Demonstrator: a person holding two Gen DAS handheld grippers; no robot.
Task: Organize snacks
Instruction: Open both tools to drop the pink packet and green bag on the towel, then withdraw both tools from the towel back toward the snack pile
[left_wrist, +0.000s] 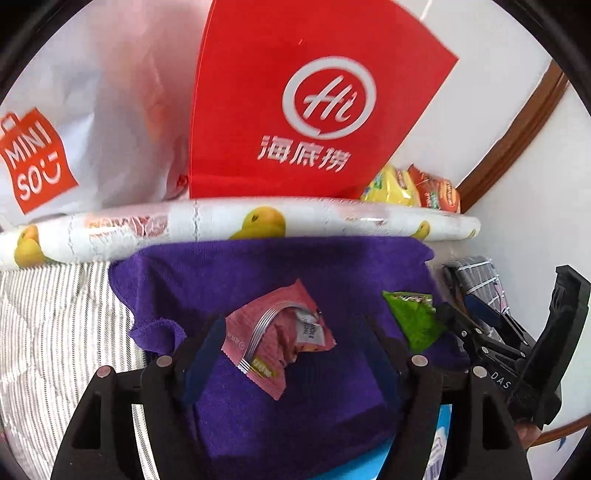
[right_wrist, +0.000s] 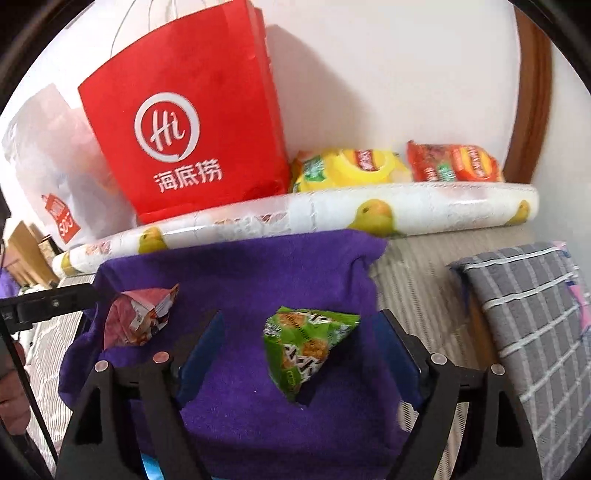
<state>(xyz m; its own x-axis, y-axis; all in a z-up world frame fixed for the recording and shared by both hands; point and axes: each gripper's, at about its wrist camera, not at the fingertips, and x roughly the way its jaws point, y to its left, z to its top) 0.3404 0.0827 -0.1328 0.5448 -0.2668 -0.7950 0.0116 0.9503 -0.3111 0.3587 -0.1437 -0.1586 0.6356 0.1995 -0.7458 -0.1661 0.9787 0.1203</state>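
Observation:
A pink snack packet (left_wrist: 275, 338) lies on a purple towel (left_wrist: 295, 398), between the spread fingers of my left gripper (left_wrist: 295, 336), which is open and not touching it. A green snack packet (right_wrist: 306, 347) lies on the same towel (right_wrist: 236, 273), between the spread fingers of my right gripper (right_wrist: 301, 334), also open. The green packet (left_wrist: 413, 317) shows at the right of the left wrist view, next to the right gripper's body. The pink packet (right_wrist: 138, 319) shows at the left of the right wrist view.
A long roll printed with yellow fruit (right_wrist: 332, 218) lies behind the towel. Behind it stand a red paper bag (right_wrist: 184, 122) and a white Miniso plastic bag (left_wrist: 55, 147), with a yellow chip bag (right_wrist: 351, 168) and a red chip bag (right_wrist: 454, 162) by the wall. A grey checked cloth (right_wrist: 528, 332) lies at the right.

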